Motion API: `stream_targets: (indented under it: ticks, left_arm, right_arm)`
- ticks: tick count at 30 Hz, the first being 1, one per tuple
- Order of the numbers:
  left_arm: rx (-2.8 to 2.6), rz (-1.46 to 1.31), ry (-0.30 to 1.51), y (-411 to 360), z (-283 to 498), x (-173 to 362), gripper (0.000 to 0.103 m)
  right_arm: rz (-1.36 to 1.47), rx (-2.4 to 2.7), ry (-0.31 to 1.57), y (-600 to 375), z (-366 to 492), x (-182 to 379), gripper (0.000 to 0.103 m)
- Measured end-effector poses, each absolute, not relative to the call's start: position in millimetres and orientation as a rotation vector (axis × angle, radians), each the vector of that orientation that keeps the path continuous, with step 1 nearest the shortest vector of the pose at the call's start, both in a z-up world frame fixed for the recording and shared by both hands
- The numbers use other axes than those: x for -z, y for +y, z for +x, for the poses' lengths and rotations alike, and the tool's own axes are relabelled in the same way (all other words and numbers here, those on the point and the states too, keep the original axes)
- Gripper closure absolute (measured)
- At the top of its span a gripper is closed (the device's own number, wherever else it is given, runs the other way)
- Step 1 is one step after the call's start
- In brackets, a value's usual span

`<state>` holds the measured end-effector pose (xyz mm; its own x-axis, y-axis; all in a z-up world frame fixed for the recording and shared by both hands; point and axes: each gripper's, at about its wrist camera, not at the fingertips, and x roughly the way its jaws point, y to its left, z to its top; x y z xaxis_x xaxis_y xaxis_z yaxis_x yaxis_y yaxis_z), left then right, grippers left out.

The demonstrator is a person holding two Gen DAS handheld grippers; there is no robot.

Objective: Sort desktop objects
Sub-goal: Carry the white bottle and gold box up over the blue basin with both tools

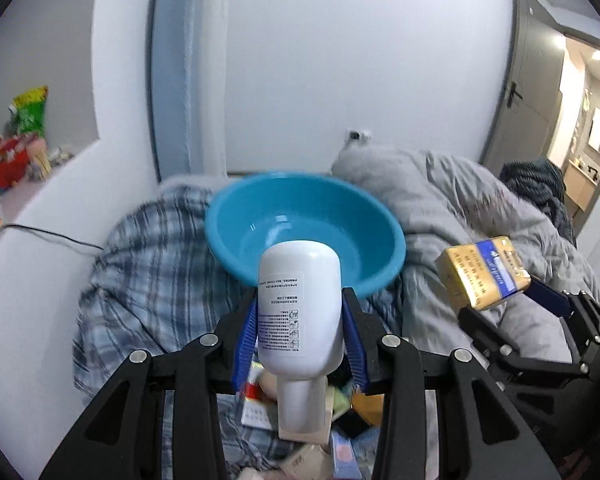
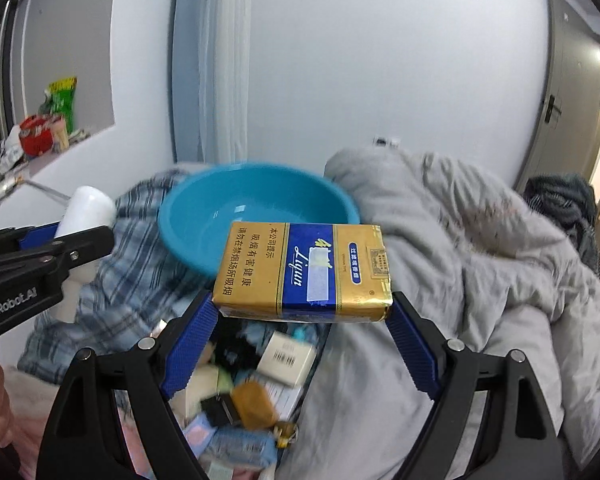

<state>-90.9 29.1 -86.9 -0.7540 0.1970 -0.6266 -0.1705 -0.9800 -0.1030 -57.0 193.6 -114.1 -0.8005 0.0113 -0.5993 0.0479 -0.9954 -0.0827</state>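
With the white bottle (image 1: 300, 312) clamped in the left gripper (image 1: 300, 340) and the cigarette pack (image 2: 304, 272) spanning the wide-set right gripper (image 2: 304, 320), both should be carried level over the blue basin (image 1: 304, 228) before being released.

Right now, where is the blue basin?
The blue basin sits on the bedding, straight ahead in both wrist views, between the plaid blanket on its left and the grey quilt on its right, beyond the held white bottle.
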Motion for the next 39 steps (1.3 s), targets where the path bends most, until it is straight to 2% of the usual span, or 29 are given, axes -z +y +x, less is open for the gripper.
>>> stream_targets:
  ticks: [23, 32, 36, 39]
  left_arm:
    - [-2.962, -0.328, -0.065, 27, -104, -73, 0.062]
    - [-2.966, -0.270, -0.098, 20, -137, -71, 0.062]
    - [-2.977, -0.334, 0.014, 28, -160, -57, 0.062]
    - [-2.960, -0.371, 0.102, 36, -161, -46, 0.062]
  right_arm:
    - [0.336, 3.077, 0.084, 203, -67, -50, 0.019]
    - [0.219, 3.020, 0.221, 195, -104, -75, 0.019]
    - [0.164, 3.008, 0.313, 186, -122, -73, 0.019]
    - [0.232, 2.947, 0.384, 172, -137, -64, 0.019]
